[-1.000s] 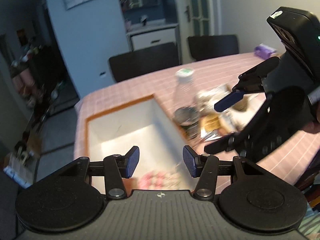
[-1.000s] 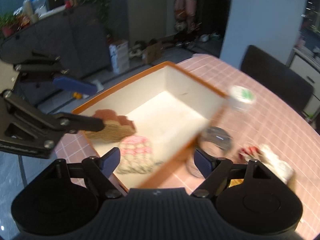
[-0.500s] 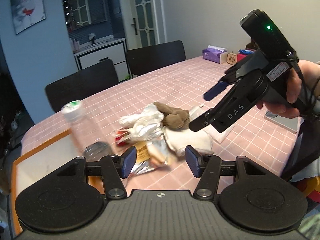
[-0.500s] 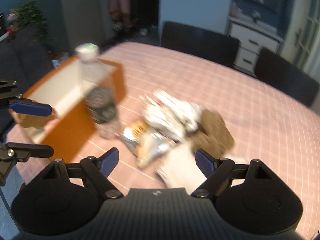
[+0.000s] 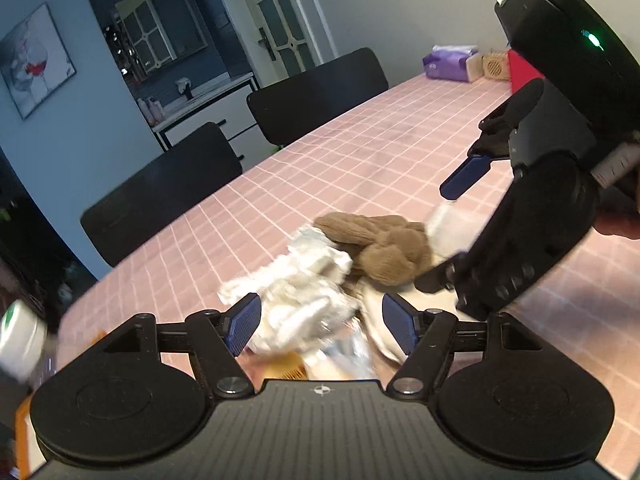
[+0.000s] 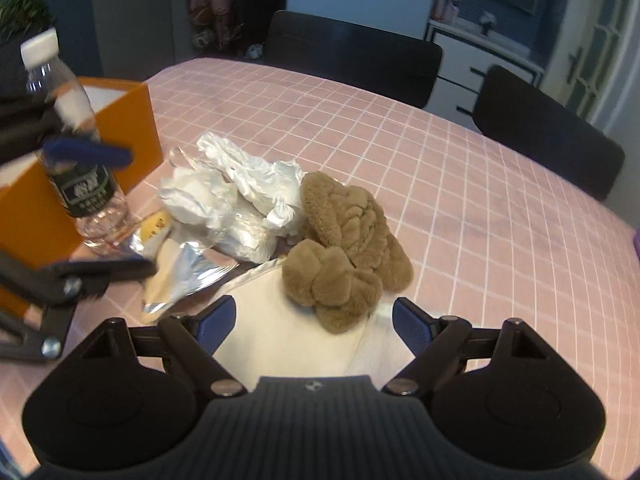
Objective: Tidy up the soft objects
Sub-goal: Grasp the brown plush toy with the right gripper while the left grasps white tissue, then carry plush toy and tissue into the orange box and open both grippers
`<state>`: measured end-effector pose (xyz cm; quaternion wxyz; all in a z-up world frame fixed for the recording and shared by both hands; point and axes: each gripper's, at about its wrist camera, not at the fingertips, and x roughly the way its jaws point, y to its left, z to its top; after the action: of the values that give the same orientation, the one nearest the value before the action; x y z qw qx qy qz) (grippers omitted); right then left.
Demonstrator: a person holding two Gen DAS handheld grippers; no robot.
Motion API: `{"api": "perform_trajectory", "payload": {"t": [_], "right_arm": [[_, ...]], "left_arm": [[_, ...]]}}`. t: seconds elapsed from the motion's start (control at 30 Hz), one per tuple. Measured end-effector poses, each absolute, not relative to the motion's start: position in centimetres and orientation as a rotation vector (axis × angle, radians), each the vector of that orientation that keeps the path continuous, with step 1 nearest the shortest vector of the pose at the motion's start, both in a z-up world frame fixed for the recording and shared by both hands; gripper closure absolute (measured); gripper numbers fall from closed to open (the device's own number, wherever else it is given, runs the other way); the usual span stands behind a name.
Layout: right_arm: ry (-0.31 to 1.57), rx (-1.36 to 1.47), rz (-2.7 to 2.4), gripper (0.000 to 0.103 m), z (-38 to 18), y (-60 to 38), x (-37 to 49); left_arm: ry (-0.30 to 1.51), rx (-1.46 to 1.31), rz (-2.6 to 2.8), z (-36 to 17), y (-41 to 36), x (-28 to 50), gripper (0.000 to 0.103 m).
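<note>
- Soft objects, a brown plush toy (image 6: 344, 244) and crumpled white fabric (image 6: 244, 188), lie piled on the pink bench (image 6: 480, 184) beside the orange box (image 6: 76, 160).
- Right gripper (image 6: 314, 326) hovers just before the plush, fingers spread and empty.
- Left gripper (image 5: 322, 326) hangs over the fabric, fingers also spread.
- Risk: foil wrappers (image 6: 180, 268) tangled in the pile could be snagged too, or the upright bottle (image 6: 76, 148) knocked over.

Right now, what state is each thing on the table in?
Left hand-held gripper: open, empty.
Right hand-held gripper: open, empty.
Bottle: upright, capped.
Box: open-topped.
Brown plush: lying on white cloth.
Wrappers: crumpled, heaped.
</note>
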<state>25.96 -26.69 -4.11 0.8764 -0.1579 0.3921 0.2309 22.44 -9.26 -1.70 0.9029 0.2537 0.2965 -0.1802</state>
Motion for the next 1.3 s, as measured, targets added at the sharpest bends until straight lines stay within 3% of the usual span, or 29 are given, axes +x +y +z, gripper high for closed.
{"api": "perform_trajectory", "payload": {"t": [0.3, 0.57, 0.77, 0.87, 1.0, 1.13, 1.3], "right_arm": [[0.814, -0.283, 0.482, 0.022, -6.2, -26.1, 29.7], [0.9, -0.18, 0.517, 0.052, -7.7, -27.5, 31.7], [0.921, -0.104, 0.539, 0.065, -7.6, -28.9, 31.9], [0.917, -0.108, 0.554, 0.065, -7.8, -29.2, 31.8], [0.901, -0.148, 0.555, 0.065, -7.7, -28.5, 31.1], [0.897, -0.159, 0.547, 0.066, -7.4, -28.3, 31.0], [0.868, -0.165, 0.537, 0.074, -6.4, -28.3, 30.6]], "left_arm": [[0.684, 0.573, -0.416, -1.5, -11.0, 26.0, 0.015], [0.757, 0.759, -0.432, -3.9, -13.1, 29.2, 0.015], [0.848, 0.716, -0.403, -5.0, -12.9, 31.9, 0.019], [0.87, 0.665, -0.371, -5.3, -12.6, 32.8, 0.03], [0.909, 0.586, -0.349, -5.3, -12.1, 33.7, 0.068], [0.897, 0.562, -0.335, -5.3, -12.1, 33.9, 0.089], [0.809, 0.577, -0.301, -3.7, -12.1, 33.1, 0.093]]}}
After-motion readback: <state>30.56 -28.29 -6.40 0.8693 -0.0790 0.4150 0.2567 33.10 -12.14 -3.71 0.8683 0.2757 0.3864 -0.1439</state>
